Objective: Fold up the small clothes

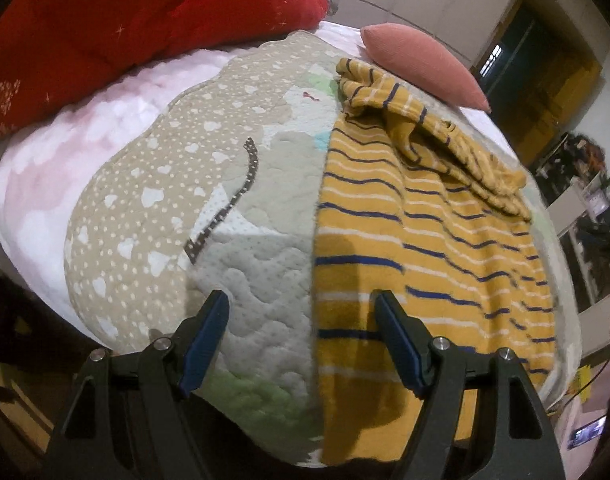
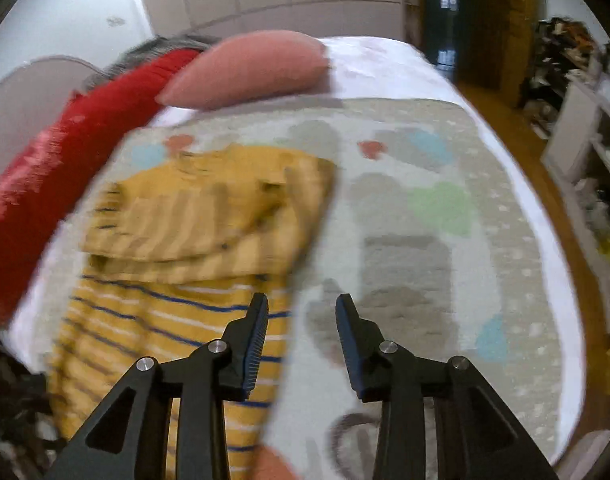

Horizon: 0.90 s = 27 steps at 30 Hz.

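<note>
While both pairs of black tongs with blue pads hang over the bed, neither pinches anything: the left tongs (image 1: 303, 314) stand spread wide above the near left edge of the mustard-yellow knitted garment with navy and white stripes (image 1: 421, 248), and the right tongs (image 2: 302, 312) stand partly spread, with nothing between their pads, above its right edge. That striped garment (image 2: 177, 320) lies flat on a pale quilted play mat with beige, grey and pastel patches (image 1: 241, 280), its lower part spread smooth toward the cameras. Farther up, its top portion is folded over on itself in a rumpled layer; the right wrist view is blurred there. Under the mat lies a soft pink and white blanket (image 1: 45, 168) covering the bed. Beyond the garment rests a salmon-pink ribbed cushion (image 1: 421, 64), just past its far end, and a large red pillow with small white star prints (image 1: 125, 28) sits behind.
</note>
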Motion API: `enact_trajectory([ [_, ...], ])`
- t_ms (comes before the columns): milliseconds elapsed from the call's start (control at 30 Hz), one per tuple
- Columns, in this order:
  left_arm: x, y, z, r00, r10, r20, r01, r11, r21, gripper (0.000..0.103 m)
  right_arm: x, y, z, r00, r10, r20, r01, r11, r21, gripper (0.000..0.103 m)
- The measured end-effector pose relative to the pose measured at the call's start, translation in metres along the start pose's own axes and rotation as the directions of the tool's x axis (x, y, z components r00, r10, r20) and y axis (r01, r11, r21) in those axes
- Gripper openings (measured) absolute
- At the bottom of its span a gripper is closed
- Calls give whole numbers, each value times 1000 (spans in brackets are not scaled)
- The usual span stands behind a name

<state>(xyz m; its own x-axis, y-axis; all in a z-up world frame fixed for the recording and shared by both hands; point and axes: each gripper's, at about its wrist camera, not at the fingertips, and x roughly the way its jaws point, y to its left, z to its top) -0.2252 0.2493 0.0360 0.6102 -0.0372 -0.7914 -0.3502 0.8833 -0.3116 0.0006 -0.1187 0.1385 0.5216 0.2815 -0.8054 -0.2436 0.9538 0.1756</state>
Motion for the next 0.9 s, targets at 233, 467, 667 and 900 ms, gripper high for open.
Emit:
enact_trajectory([
  [233,-26,-7,-12,998,-19,54,18,999,27,74,76,122,-7,953,280,-115,-290,954,-75,39],
  [467,-35,22,-18,996,13,94,-16,999,33,75,159,245,9,988,120,-101,-147,935,-324,51],
  [667,-30,52,-19,997,27,79,-25,999,-28,75,208,314,8,993,13,-118,-63,900,-431,69],
  [900,-31,56,-19,995,44,91,-39,998,-54,75,182,334,-26,998,-36,-59,-6,807,-590,78],
])
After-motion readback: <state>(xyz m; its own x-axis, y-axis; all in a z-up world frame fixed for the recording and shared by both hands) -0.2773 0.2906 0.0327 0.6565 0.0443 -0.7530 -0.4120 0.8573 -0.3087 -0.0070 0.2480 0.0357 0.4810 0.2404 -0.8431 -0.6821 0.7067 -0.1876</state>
